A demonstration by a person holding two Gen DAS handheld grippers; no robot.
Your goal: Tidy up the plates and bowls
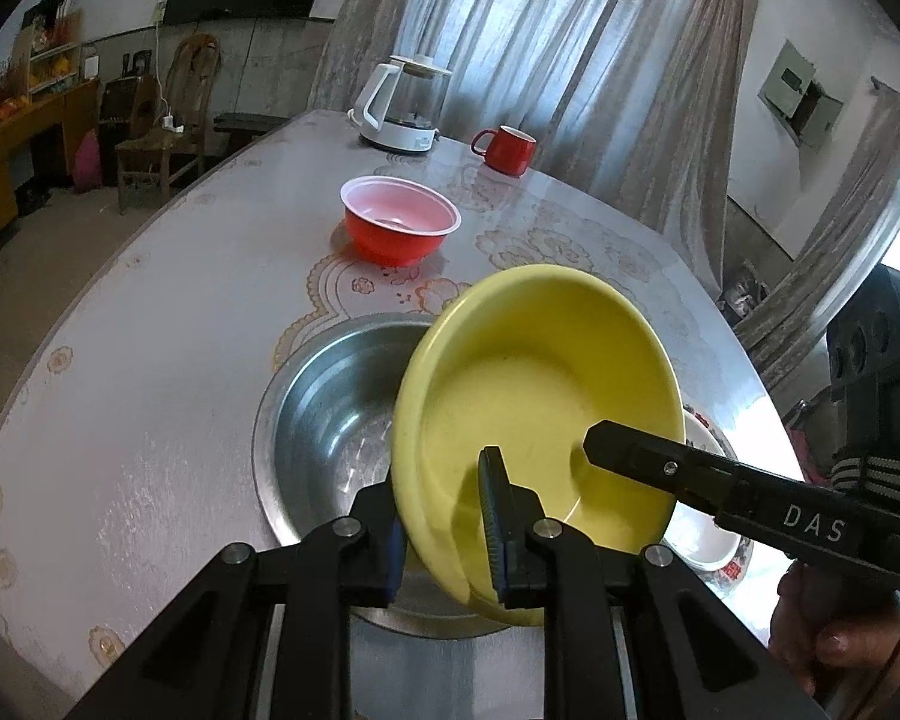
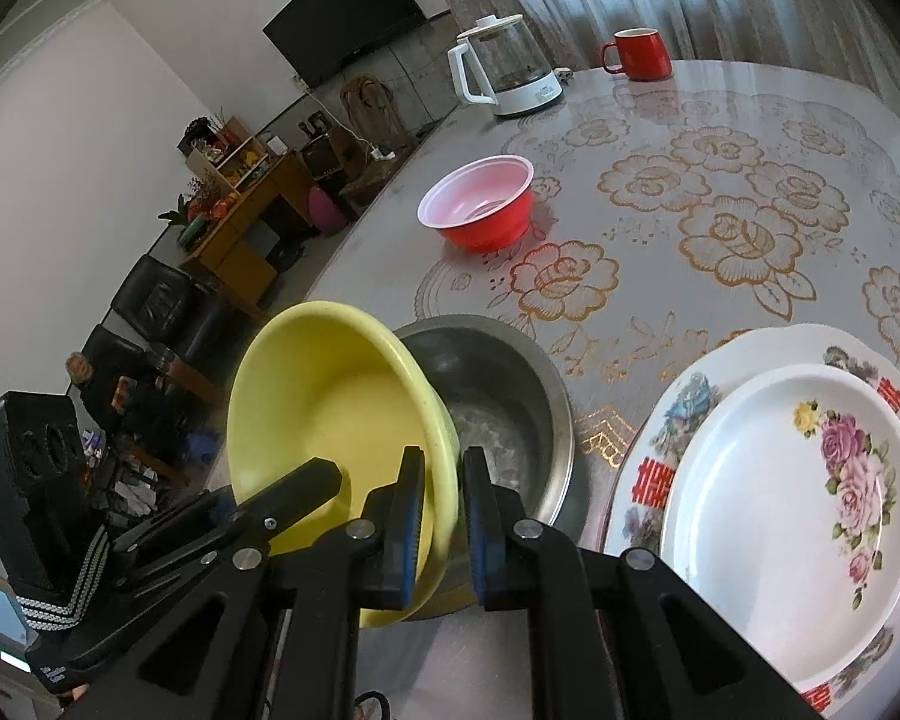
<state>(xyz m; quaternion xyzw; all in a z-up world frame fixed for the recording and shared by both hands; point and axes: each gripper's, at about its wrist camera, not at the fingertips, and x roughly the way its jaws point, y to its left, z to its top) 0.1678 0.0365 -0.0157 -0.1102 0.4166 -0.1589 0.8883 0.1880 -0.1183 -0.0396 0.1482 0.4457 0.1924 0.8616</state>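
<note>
A yellow bowl (image 1: 534, 396) is held tilted over a steel bowl (image 1: 324, 426) on the table. My left gripper (image 1: 444, 528) is shut on the yellow bowl's near rim. My right gripper (image 2: 444, 516) straddles the same bowl (image 2: 336, 414) at its other rim, with a small gap at the right pad, so its grip is unclear; it reaches in from the right in the left wrist view (image 1: 648, 456). The steel bowl (image 2: 510, 414) sits under the yellow one. A red bowl with a white inside (image 1: 399, 222) (image 2: 480, 204) stands farther back. Two stacked flowered plates (image 2: 792, 474) lie to the right.
A white kettle with a glass jug (image 1: 402, 105) (image 2: 510, 69) and a red mug (image 1: 507, 147) (image 2: 639, 54) stand at the table's far side. The table (image 1: 150, 360) has a flowered cloth. Chairs and a wooden cabinet (image 1: 24, 138) stand beyond its left edge.
</note>
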